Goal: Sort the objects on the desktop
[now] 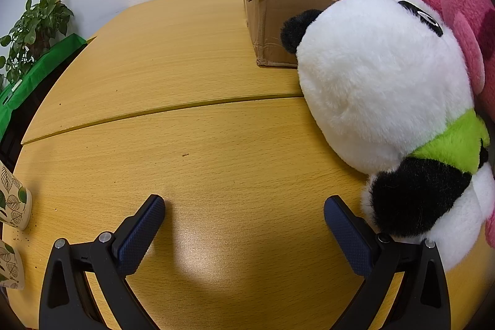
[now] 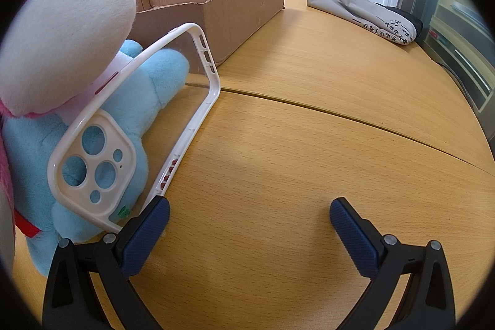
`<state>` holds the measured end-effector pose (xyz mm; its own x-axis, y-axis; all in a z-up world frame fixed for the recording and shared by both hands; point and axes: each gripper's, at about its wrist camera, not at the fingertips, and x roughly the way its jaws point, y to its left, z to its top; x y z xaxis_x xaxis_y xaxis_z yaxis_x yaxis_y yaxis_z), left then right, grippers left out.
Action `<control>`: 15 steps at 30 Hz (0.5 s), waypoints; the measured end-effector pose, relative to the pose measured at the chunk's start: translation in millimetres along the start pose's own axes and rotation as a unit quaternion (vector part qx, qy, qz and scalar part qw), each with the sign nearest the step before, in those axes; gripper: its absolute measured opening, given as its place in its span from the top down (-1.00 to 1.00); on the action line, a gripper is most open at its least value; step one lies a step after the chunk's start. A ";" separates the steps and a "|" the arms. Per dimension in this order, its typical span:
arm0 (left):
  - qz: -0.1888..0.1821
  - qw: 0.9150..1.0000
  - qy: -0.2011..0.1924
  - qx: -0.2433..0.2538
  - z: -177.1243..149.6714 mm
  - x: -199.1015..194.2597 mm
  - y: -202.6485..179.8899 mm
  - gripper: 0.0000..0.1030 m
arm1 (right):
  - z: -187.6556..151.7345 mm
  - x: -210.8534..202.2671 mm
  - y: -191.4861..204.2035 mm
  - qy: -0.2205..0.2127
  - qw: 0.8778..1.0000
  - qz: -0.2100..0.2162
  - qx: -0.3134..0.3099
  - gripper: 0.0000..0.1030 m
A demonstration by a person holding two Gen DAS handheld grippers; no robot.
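Both hand-held grippers agape: left (image 1: 244,214), right (image 2: 249,215); phone case (image 2: 136,126) possibly touching right.

A light beech-veneer wooden table (image 1: 191,126), split by a seam, carries a torn brown cardboard box (image 1: 272,20) and a white-and-black plush panda (image 1: 386,101). At its left edge stand two leaf-printed paper cups (image 1: 12,203). The right wrist view adds a blue plush toy (image 2: 123,126), a clear white-rimmed phone case (image 2: 139,129) leaning on it, and a folded grey cloth bag (image 2: 368,11).

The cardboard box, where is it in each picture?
Left wrist view: the box is at the top, right of middle, partly hidden behind the panda.
Right wrist view: the box is at the top, left of middle, behind the phone case.
Shared landmark: the seam across the table, in front of the box in both views.
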<state>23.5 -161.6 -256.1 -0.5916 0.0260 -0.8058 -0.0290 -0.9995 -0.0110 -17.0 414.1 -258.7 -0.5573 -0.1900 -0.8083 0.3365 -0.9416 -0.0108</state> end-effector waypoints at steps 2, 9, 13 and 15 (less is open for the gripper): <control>0.000 1.000 0.000 0.000 -0.3 0.2 0.0 -1.00 | 0.1 0.0 -0.3 0.000 1.000 0.000 0.000 -1.00; 0.000 1.000 0.000 0.000 0.6 0.8 -0.3 -1.00 | 0.5 0.2 -0.8 0.000 1.000 0.000 0.000 -1.00; 0.003 1.000 0.000 -0.005 1.2 0.7 -0.4 -1.00 | 0.6 0.2 -0.9 0.000 1.000 0.000 0.000 -1.00; 0.004 1.000 0.000 -0.006 1.2 0.6 -1.1 -1.00 | 0.6 0.2 -0.9 0.000 1.000 0.000 0.000 -1.00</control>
<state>22.3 -160.5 -255.8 -0.5922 0.0179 -0.8056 -0.0143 -0.9998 -0.0118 -17.9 414.7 -258.5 -0.5571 -0.1900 -0.8084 0.3367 -0.9416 -0.0108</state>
